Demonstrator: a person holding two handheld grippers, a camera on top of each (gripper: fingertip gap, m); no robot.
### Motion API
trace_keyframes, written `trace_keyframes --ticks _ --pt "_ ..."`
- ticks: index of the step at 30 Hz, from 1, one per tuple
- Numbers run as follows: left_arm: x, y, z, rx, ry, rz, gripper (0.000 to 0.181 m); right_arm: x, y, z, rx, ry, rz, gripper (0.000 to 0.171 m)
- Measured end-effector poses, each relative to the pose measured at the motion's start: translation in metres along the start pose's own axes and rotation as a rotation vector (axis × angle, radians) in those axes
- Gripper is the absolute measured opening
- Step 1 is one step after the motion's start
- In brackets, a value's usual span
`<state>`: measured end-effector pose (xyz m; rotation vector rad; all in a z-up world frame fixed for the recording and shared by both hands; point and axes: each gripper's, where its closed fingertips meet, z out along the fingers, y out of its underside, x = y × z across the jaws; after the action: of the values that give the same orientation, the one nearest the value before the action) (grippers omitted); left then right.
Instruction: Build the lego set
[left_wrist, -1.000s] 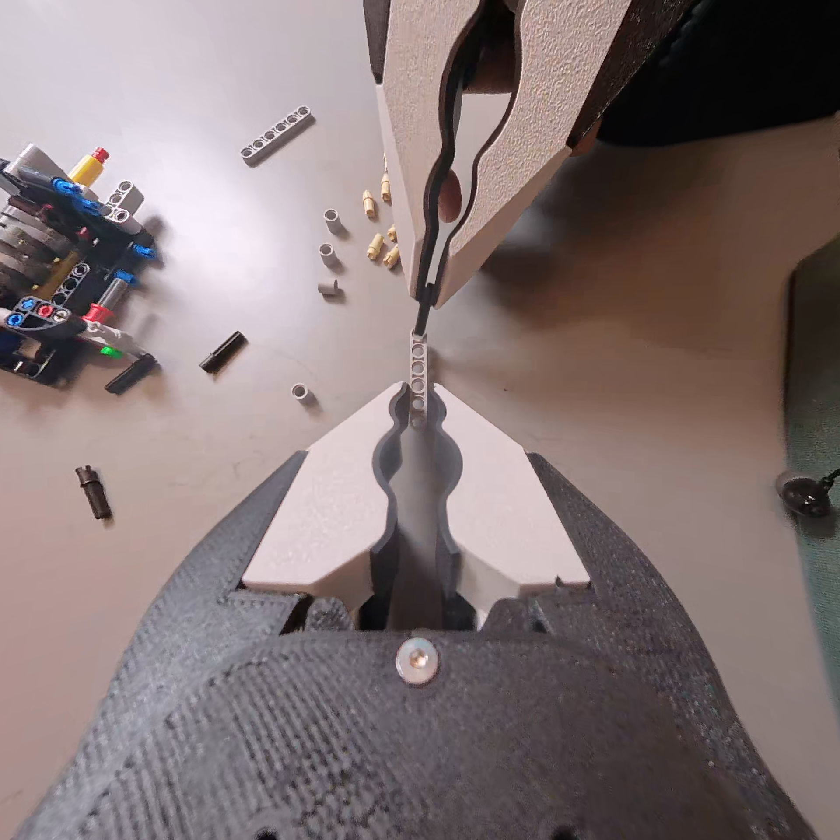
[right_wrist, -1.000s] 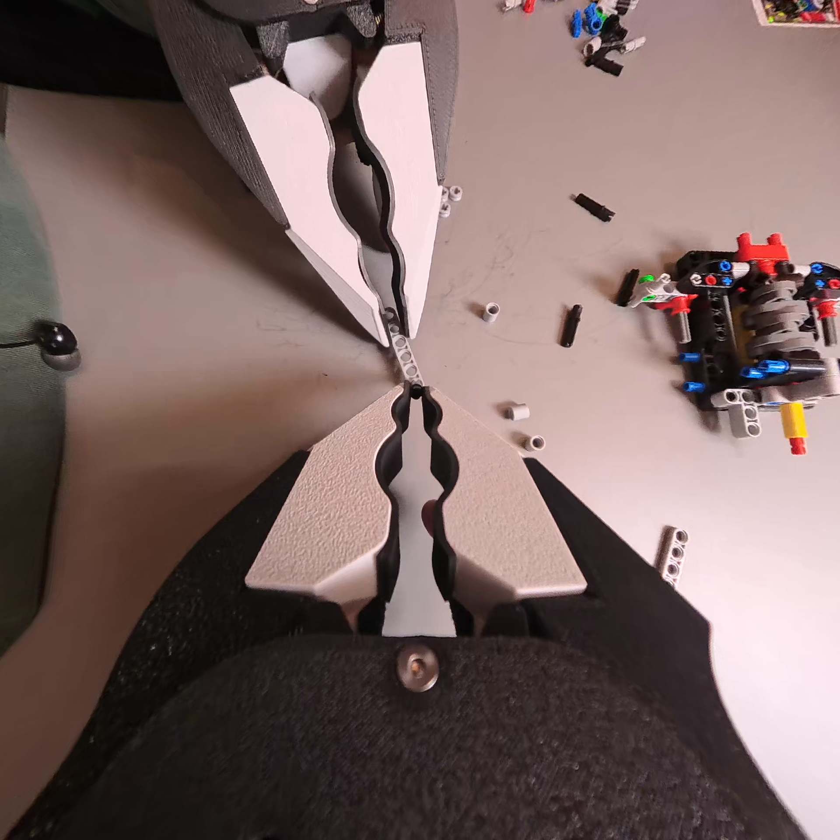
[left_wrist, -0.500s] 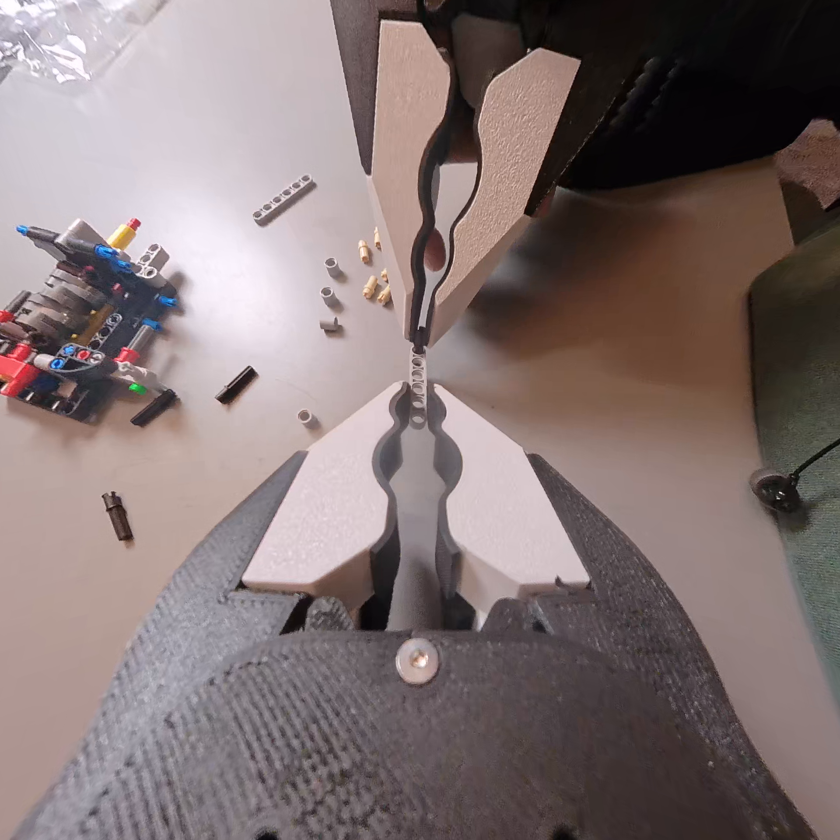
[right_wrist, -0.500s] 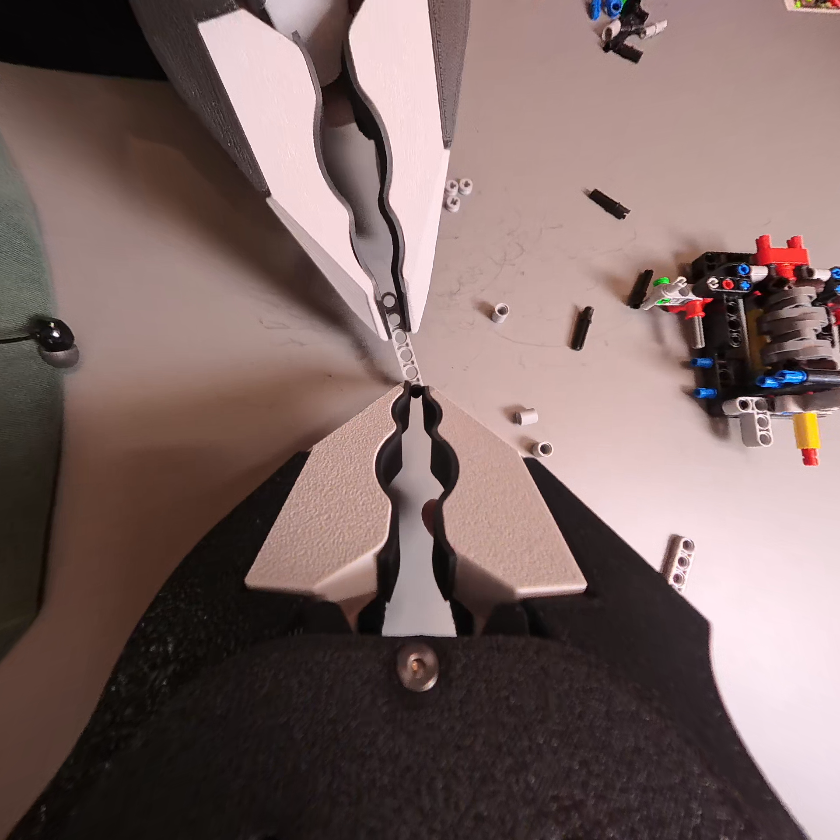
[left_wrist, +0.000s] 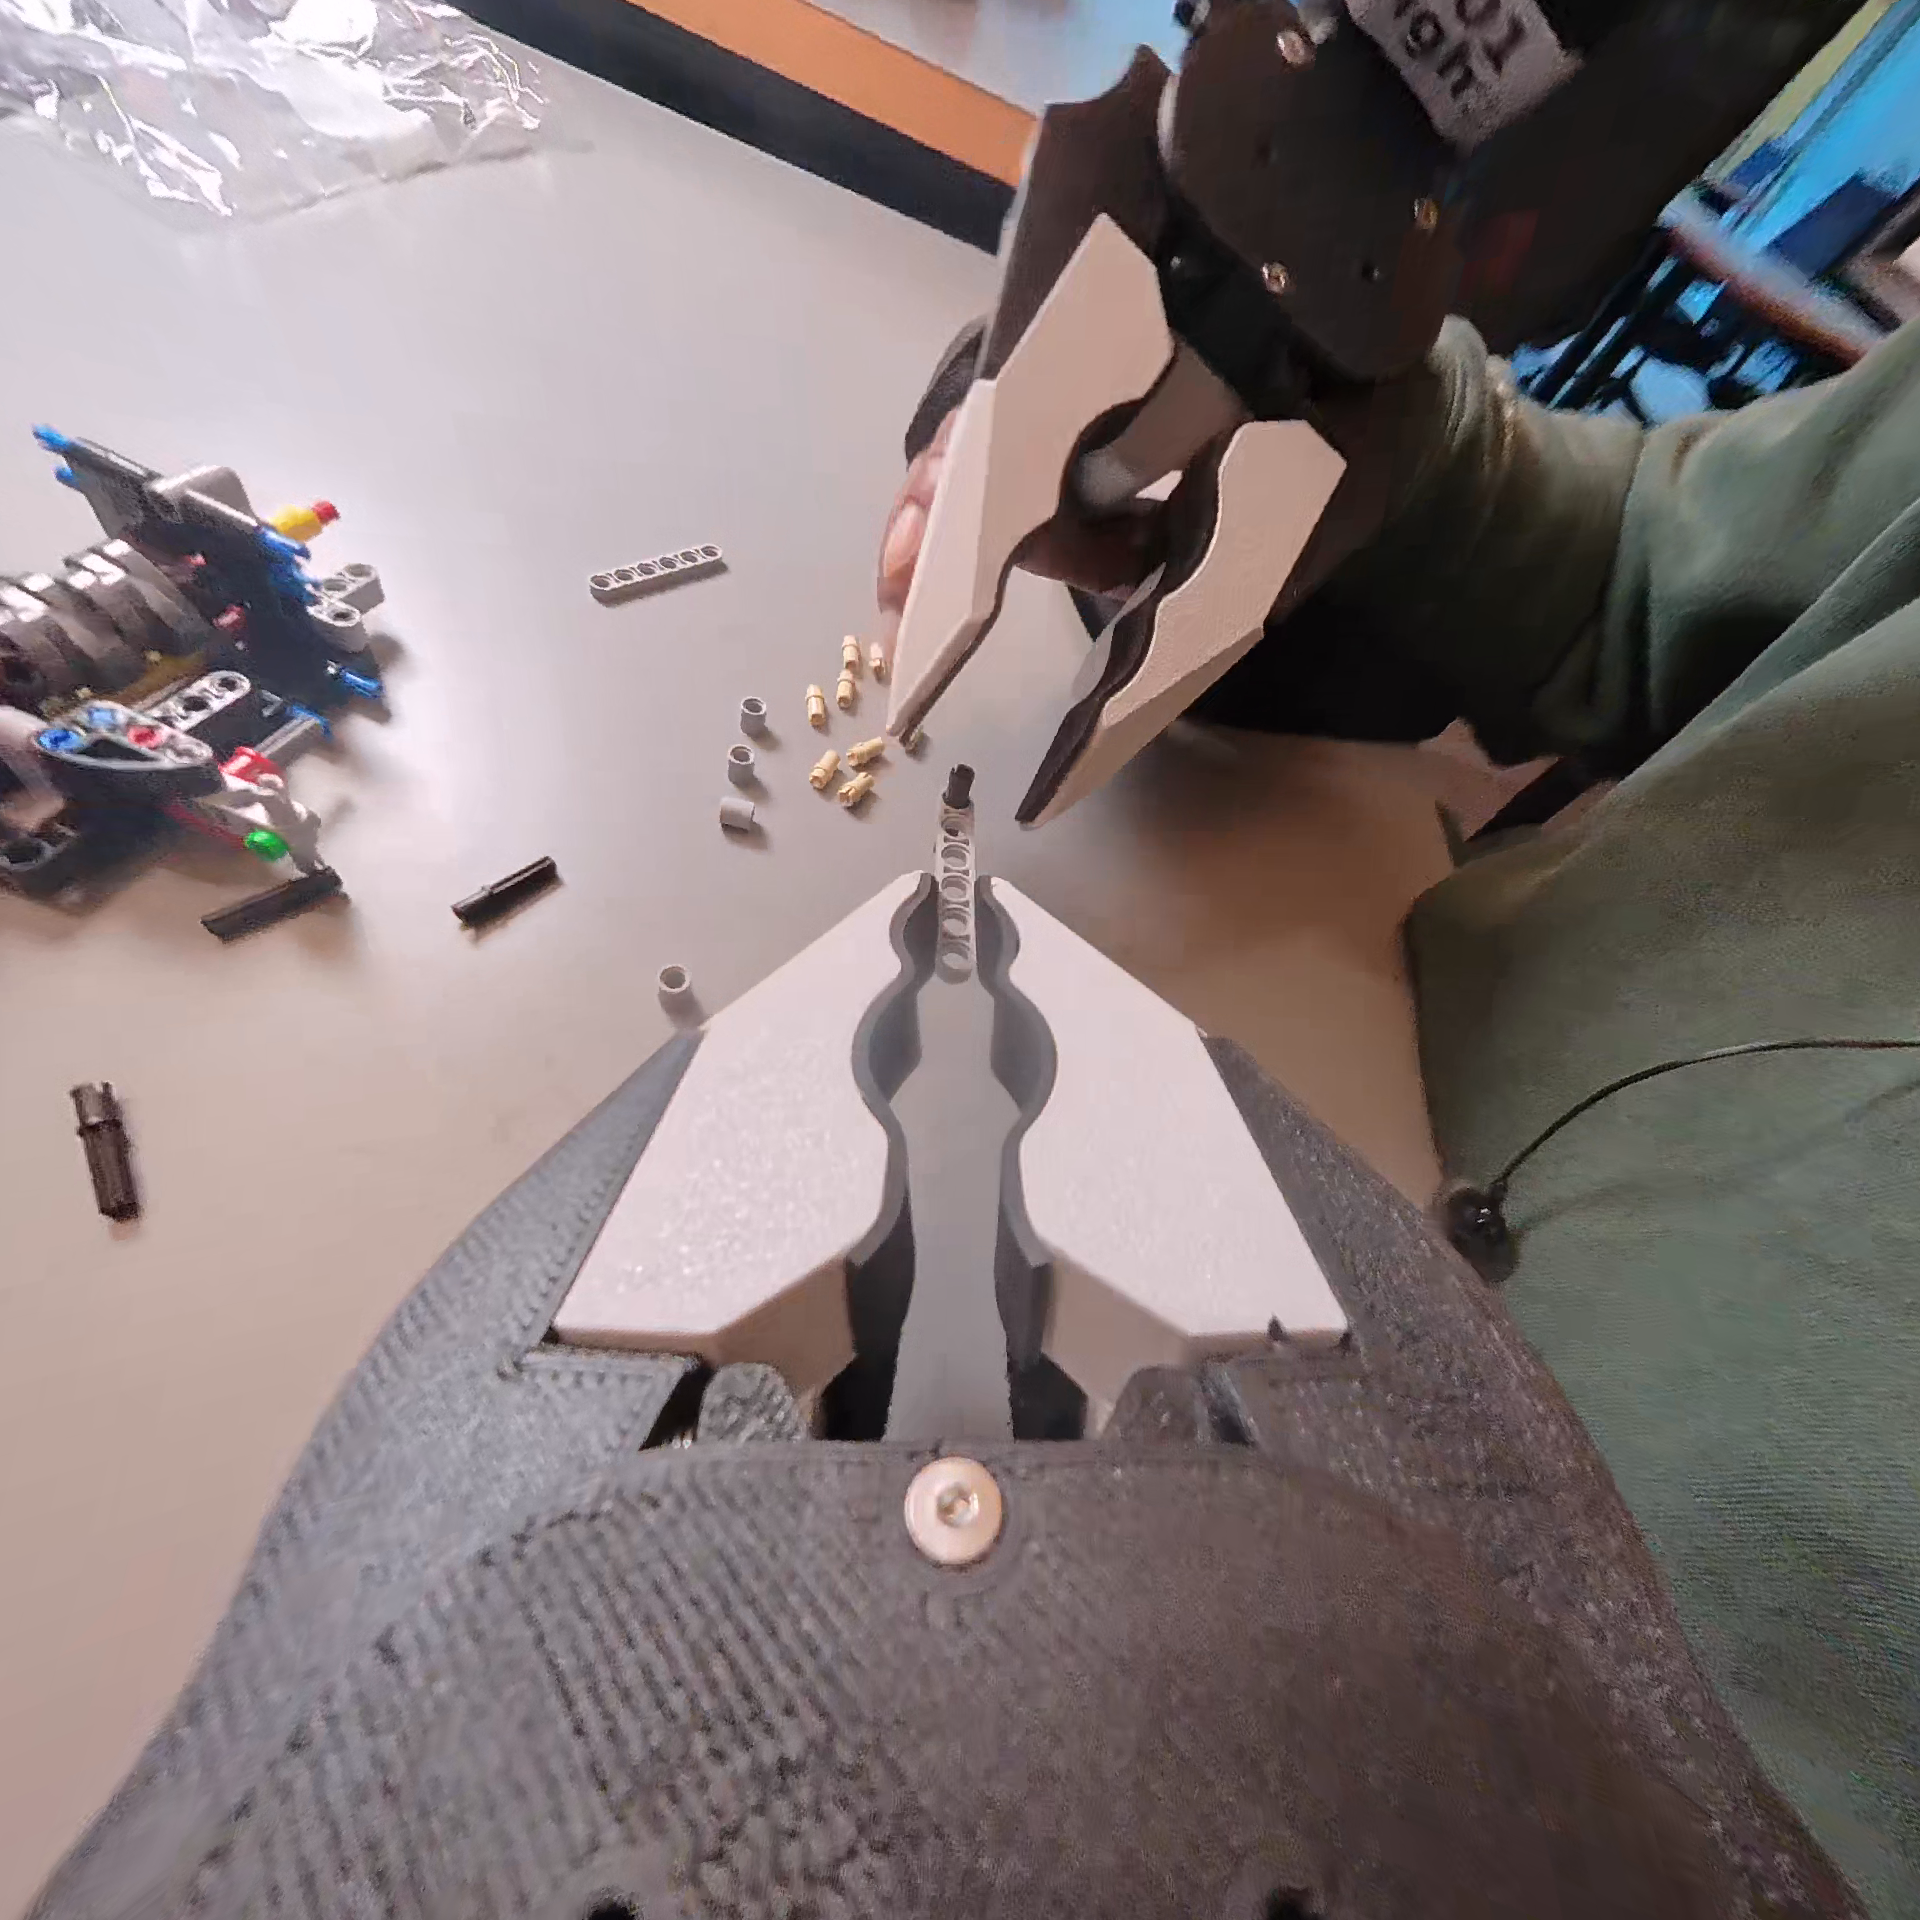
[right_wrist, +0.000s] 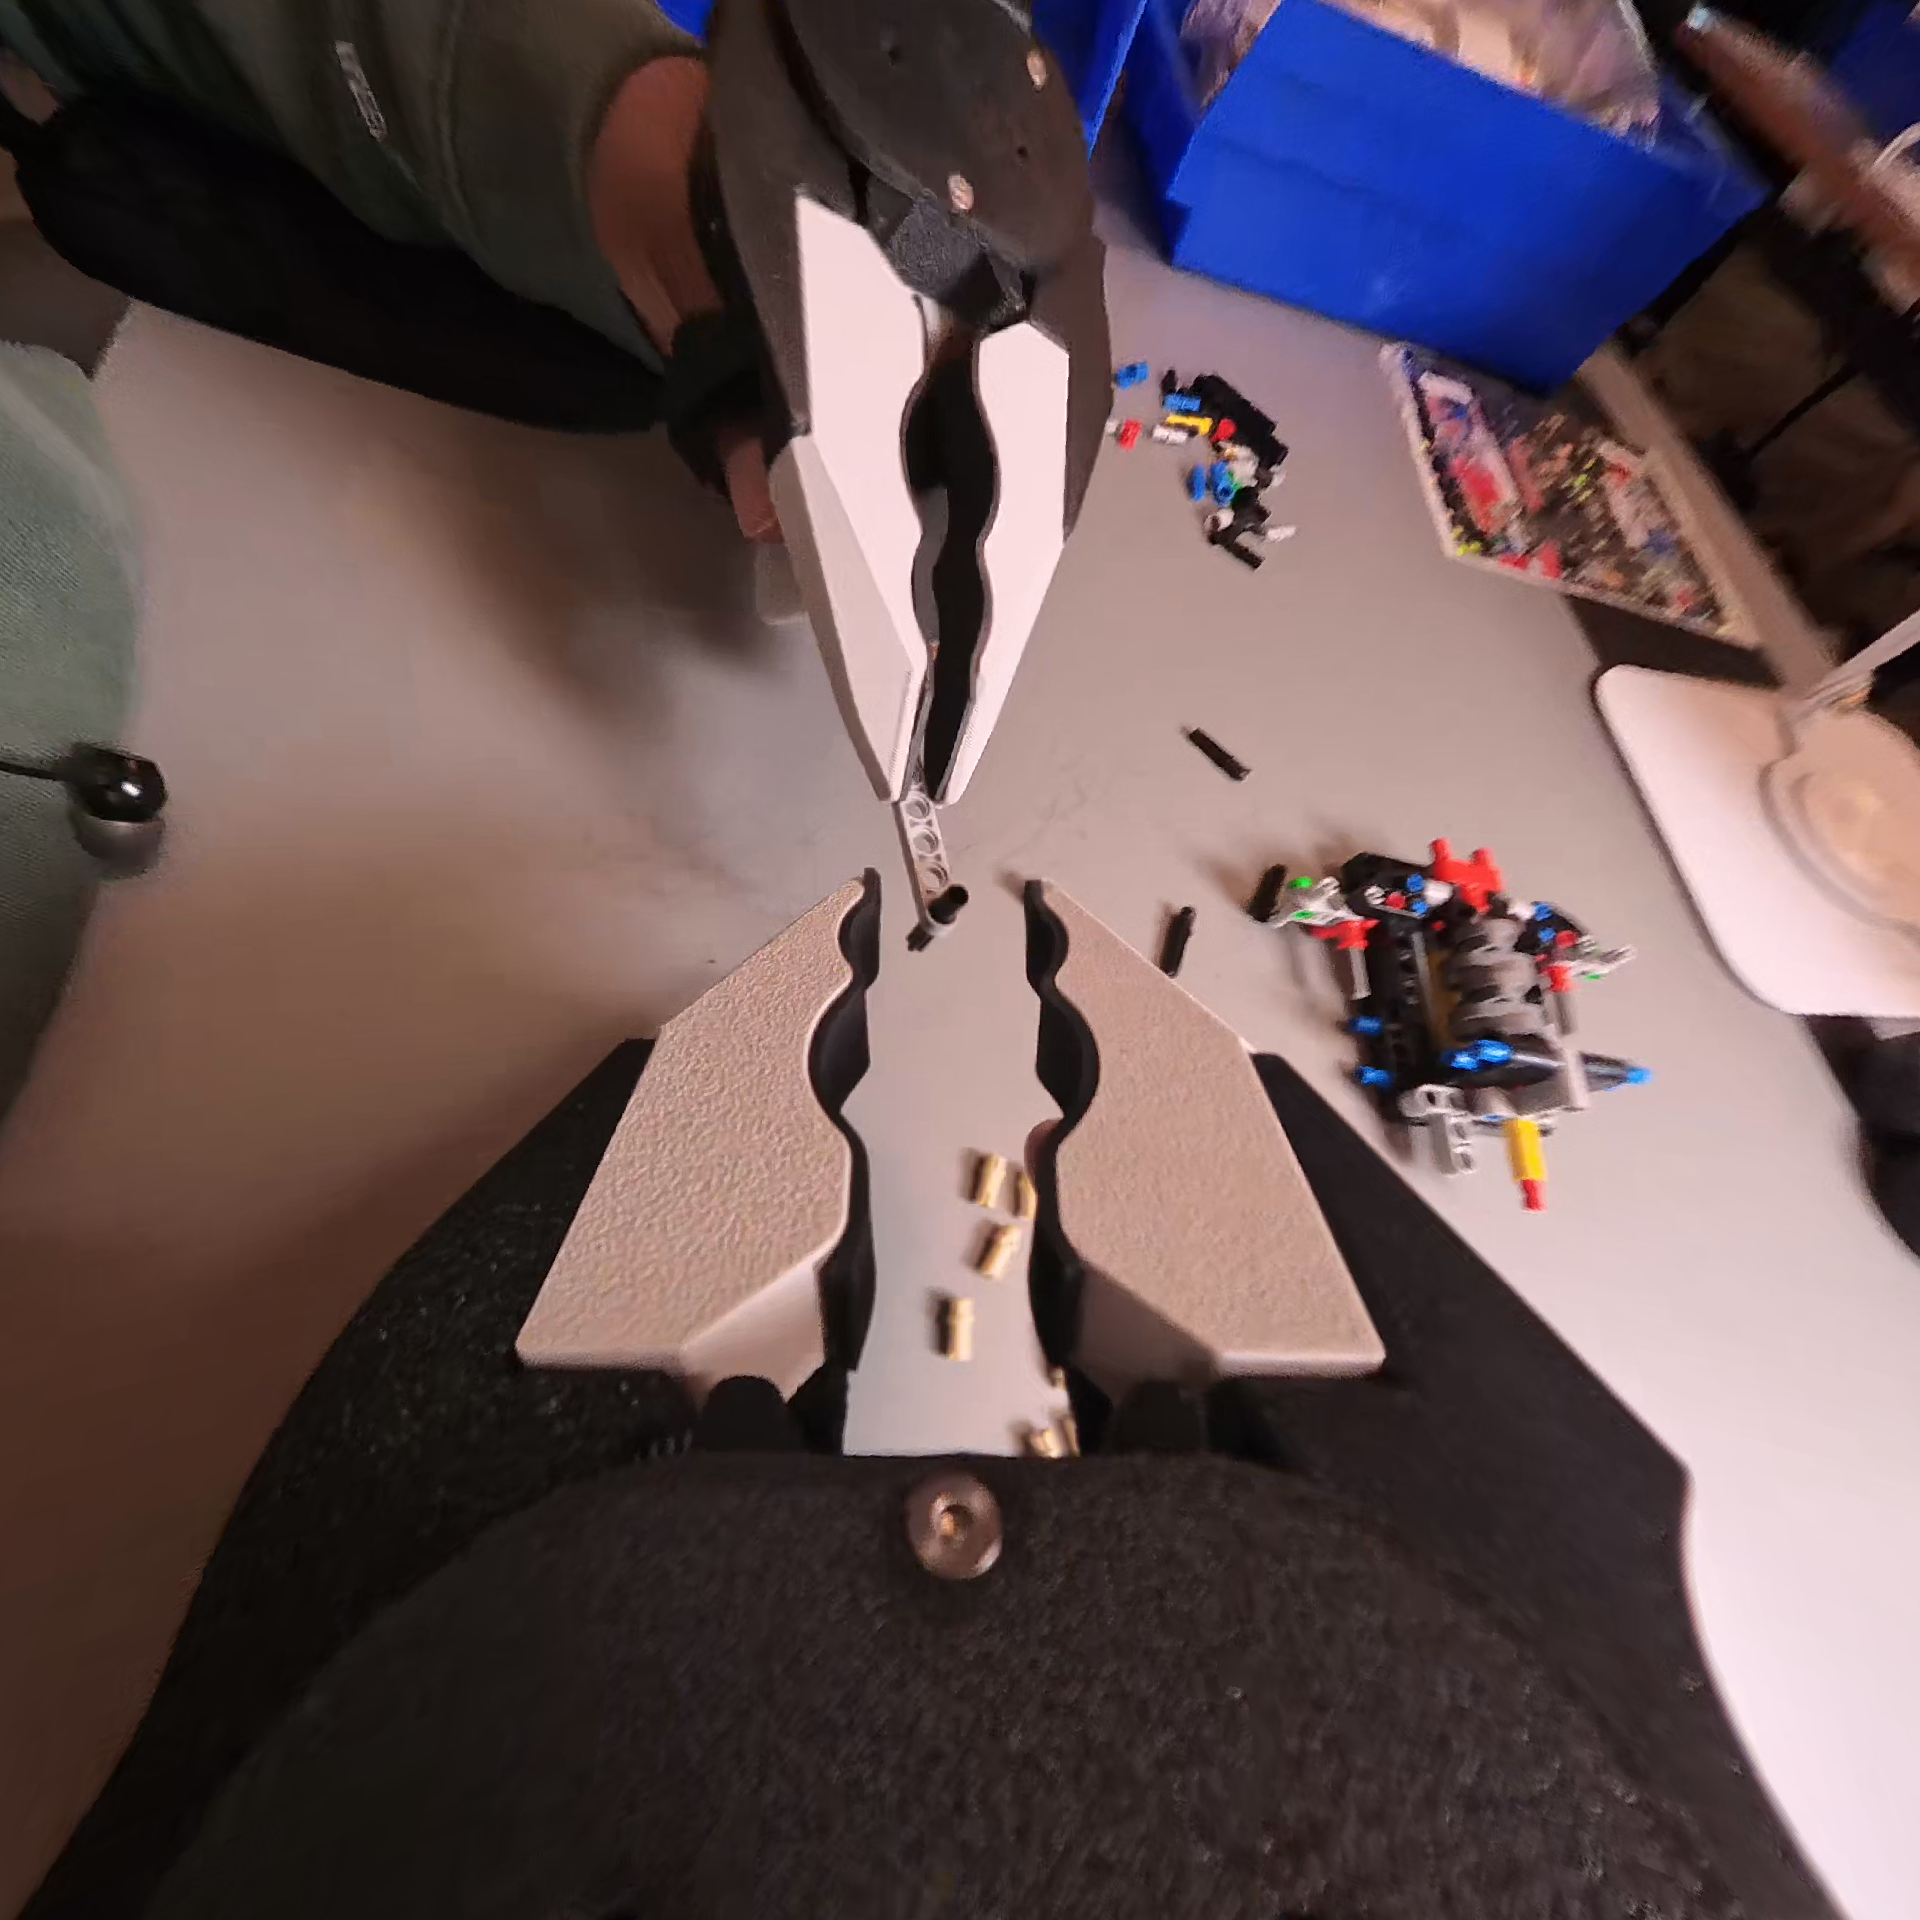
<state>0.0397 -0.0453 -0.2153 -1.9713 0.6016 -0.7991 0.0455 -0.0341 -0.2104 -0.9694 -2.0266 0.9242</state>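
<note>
Grey table (left_wrist: 436, 353) — loose pins (left_wrist: 844, 717), blue bins (right_wrist: 1434, 177) behind.

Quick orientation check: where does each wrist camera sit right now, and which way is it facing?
Left wrist view: on the left gripper, looking along its fingers, shut on the grey beam; the open right gripper and a green sleeve face it.
Right wrist view: on the right gripper, looking back at the left gripper.
Shared: beam, its black pin, tan pins, partly built model, table.
</note>
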Motion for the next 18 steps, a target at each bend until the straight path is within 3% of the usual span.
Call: trace_keyframes --ticks 7,18 --pt "-0.0018 -0.0028 -0.0049 0.048 0.105 -0.199 0.005 0.0023 -0.0009 0.0061 -0.008 0.109 -0.218 0.012" --pt "-0.0011 -0.0043 -0.0062 0.077 0.156 -0.267 0.005 0.0007 -0.002 0.0059 0.014 0.086 -0.168 0.01"
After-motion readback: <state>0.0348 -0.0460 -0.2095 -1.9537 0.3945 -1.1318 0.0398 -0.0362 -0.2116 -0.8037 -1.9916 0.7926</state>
